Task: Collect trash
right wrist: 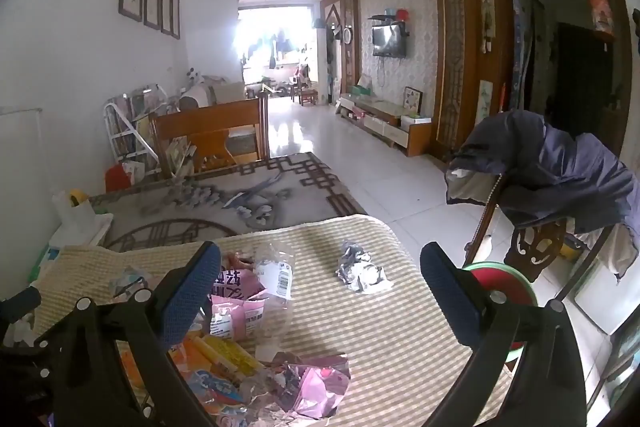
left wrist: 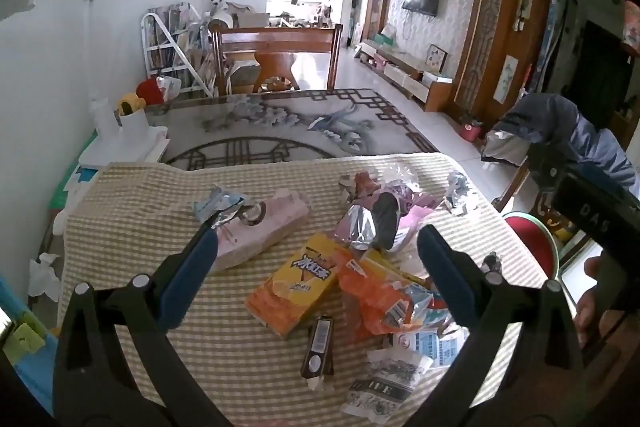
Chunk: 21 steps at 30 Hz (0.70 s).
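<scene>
Trash (left wrist: pixel 360 267) litters the striped cloth (left wrist: pixel 132 211). Left gripper (left wrist: pixel 316 251) hovers spread and empty over the yellow box (left wrist: pixel 296 283). Right gripper (right wrist: pixel 320 291), also spread, faces a lone crumpled wrapper (right wrist: pixel 362 271) just ahead.

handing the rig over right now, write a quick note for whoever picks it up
Left gripper: open, empty, held above the wrapper pile.
Right gripper: open, empty, held over the right part of the striped cloth.
Trash, all loose on the cloth: yellow-orange carton, pink pack, foil pouch, dark brown bar wrapper, orange wrappers, and a crumpled silver wrapper lying apart toward the far right edge.
Done: nothing visibly collected.
Left: pick up every piece. The red basin with a green rim beside the table may be the bin, but I cannot confirm that.
</scene>
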Available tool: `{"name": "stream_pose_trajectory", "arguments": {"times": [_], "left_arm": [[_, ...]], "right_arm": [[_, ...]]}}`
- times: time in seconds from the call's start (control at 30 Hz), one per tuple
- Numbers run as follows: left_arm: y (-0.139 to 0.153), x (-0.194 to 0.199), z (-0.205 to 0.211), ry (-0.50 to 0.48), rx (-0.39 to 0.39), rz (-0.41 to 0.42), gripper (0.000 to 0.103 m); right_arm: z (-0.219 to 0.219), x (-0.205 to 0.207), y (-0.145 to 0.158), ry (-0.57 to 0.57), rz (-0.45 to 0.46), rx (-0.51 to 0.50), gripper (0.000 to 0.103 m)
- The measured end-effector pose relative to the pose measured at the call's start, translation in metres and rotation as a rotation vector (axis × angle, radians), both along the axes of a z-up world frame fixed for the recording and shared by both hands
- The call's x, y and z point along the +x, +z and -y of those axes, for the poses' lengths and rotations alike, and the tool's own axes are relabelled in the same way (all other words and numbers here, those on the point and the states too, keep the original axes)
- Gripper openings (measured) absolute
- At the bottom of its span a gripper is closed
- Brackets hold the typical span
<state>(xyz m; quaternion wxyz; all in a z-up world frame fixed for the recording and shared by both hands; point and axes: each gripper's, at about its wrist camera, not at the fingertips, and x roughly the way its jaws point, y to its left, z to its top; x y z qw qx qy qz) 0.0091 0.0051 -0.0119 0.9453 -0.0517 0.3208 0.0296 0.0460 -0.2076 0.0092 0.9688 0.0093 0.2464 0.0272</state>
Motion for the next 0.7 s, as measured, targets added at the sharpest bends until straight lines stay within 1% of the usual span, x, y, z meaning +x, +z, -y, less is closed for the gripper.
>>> {"name": "stream_pose_trajectory", "arguments": {"times": [0.2,0.7], "left_arm": [[-0.004,0.001,0.0,0.002,-0.004,-0.02,0.098],[-0.007,0.005,0.006,-0.024,0.001,-0.035,0.098]], "right_arm": [[0.0,0.003,-0.002,-0.008,-0.017,0.004,0.096],[0.013,-0.001,0.001,-0.03,-0.014,0.007,0.096]]}}
